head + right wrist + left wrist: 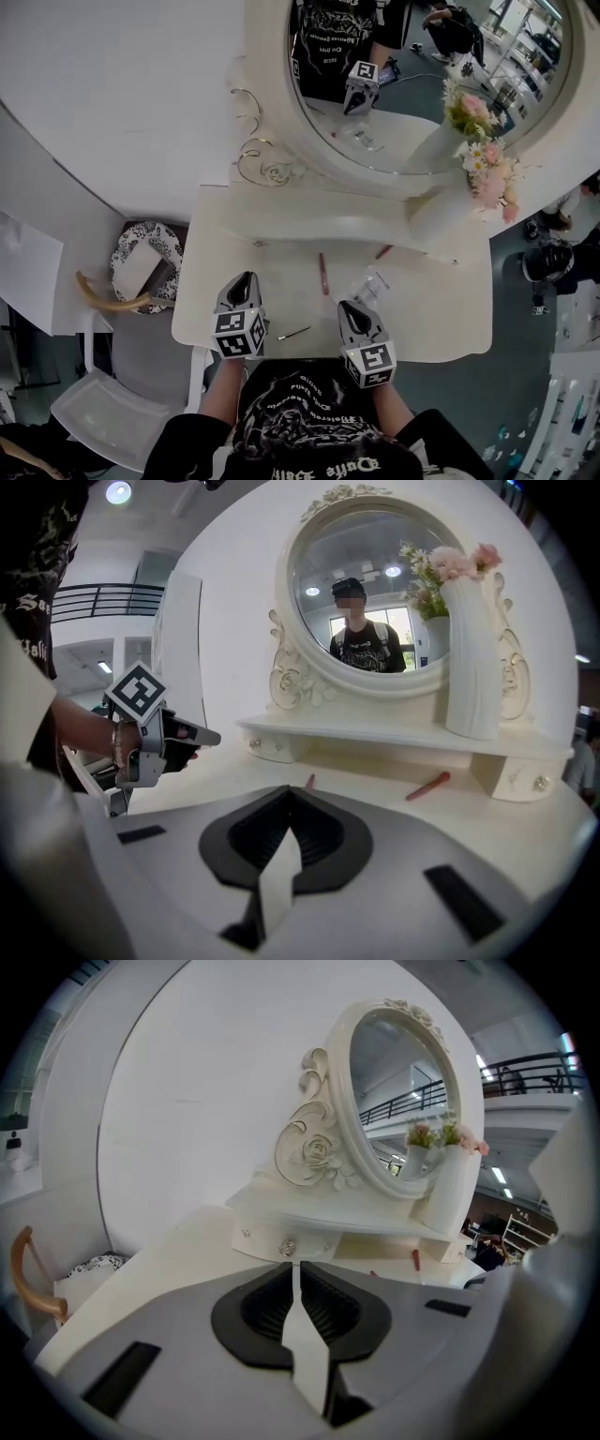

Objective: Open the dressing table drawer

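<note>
The dressing table [441, 323] has a raised shelf [375, 731] under a round mirror [375, 592]. The drawer [277, 1239] to be opened is the small one tucked under the left end of that shelf, on the far side of the tabletop. It looks fully shut, with a shiny knob [288, 1246] on its front. A second little drawer [514, 778] sits under the right end.

The left gripper [295, 1266] is clenched, with nothing between its jaws. Its own view looks almost straight along them at the knob, so it seems to be lining up for the pull. It hangs over the near edge of the table, well apart from the drawer, and the jaws will have to part before they can take so small a knob.

The right gripper [289, 789] is also closed on nothing. It is held over the near edge to the right of the other, probably kept back so the left has a free path.

A red pencil [323, 272] and a clear glass [370, 286] lie on the tabletop between the grippers and the shelf, right of the line to the knob. A white vase [473, 667] of flowers stands on the right end of the shelf, away from the left drawer, so a gentle pull should not disturb it.
</note>
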Demonstrator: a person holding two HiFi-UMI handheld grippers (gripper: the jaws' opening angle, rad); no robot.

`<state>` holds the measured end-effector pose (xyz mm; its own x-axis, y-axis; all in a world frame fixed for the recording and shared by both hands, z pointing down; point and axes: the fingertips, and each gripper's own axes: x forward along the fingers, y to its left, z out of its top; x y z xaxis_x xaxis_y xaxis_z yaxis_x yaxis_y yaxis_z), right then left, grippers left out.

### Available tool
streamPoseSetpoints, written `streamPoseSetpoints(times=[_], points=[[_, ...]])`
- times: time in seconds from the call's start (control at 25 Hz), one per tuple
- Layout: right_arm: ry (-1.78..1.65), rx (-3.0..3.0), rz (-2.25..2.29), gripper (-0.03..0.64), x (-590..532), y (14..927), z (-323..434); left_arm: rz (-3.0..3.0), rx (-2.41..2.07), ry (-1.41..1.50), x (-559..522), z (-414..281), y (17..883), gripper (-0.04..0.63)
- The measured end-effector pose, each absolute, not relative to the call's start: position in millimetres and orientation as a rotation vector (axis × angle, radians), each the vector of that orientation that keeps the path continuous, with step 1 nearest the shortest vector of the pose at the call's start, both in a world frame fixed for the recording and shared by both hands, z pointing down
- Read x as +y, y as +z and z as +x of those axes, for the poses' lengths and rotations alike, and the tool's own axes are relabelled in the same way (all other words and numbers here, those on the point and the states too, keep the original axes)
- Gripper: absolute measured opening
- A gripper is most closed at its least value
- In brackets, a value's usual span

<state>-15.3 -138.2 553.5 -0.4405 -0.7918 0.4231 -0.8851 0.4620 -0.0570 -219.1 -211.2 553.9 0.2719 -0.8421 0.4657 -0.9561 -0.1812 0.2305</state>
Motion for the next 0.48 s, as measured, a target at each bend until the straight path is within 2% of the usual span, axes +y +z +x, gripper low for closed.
streamPoseSetpoints(times=[0.2,0.28,0.48], points=[[0.408,-2.365,1.420,0.011,-135,556,-15,2.052,-1.621,0.361,-225,-220,562,0.030],[0.416,-2.361,1.414,0.011,-136,558,-14,2.040,-1.599,0.388,-231,-218,570,0.082],[0.433,-2.345,1.402,0.011,-138,561,-5,2.020,-1.618,0.427,-251,-214,579,0.118]])
